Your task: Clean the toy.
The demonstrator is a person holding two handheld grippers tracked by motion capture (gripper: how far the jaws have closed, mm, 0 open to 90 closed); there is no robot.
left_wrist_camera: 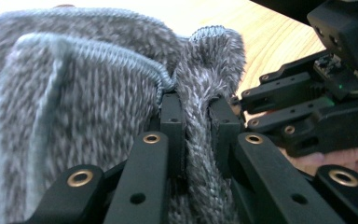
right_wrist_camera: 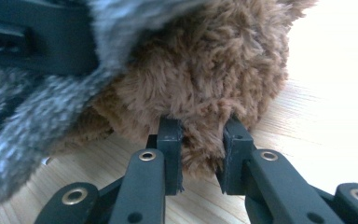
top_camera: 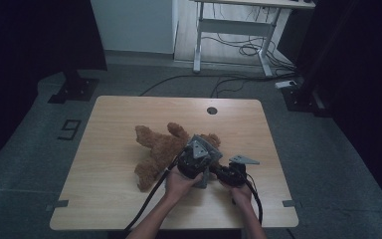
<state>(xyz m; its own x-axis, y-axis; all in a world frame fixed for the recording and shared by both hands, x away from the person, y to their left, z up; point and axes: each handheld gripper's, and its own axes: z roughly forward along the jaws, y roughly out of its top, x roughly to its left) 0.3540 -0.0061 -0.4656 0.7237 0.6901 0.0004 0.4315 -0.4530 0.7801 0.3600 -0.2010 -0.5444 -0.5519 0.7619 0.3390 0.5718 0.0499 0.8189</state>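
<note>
Left gripper (left_wrist_camera: 196,133) pinching knit (left_wrist_camera: 88,93) hem; right gripper (right_wrist_camera: 200,154) pinching bear (top_camera: 161,149) fur. Soft, light, stretchy; grip hem at 12 o'clock.

We see a brown plush teddy bear (right_wrist_camera: 200,88) with shaggy, matt pile, rough and tufted where the fur clumps. The grey knitted wool garment (left_wrist_camera: 93,107) shows a ribbed, fuzzy weave with a tighter corded hem, soft and dull. The light wooden surface (top_camera: 109,149) looks smooth, with fine grain and a faint sheen. The left gripper (left_wrist_camera: 196,135) and the right gripper (right_wrist_camera: 200,156) look like matt black plastic, their links set with small glossy brass-coloured rivets.
</note>
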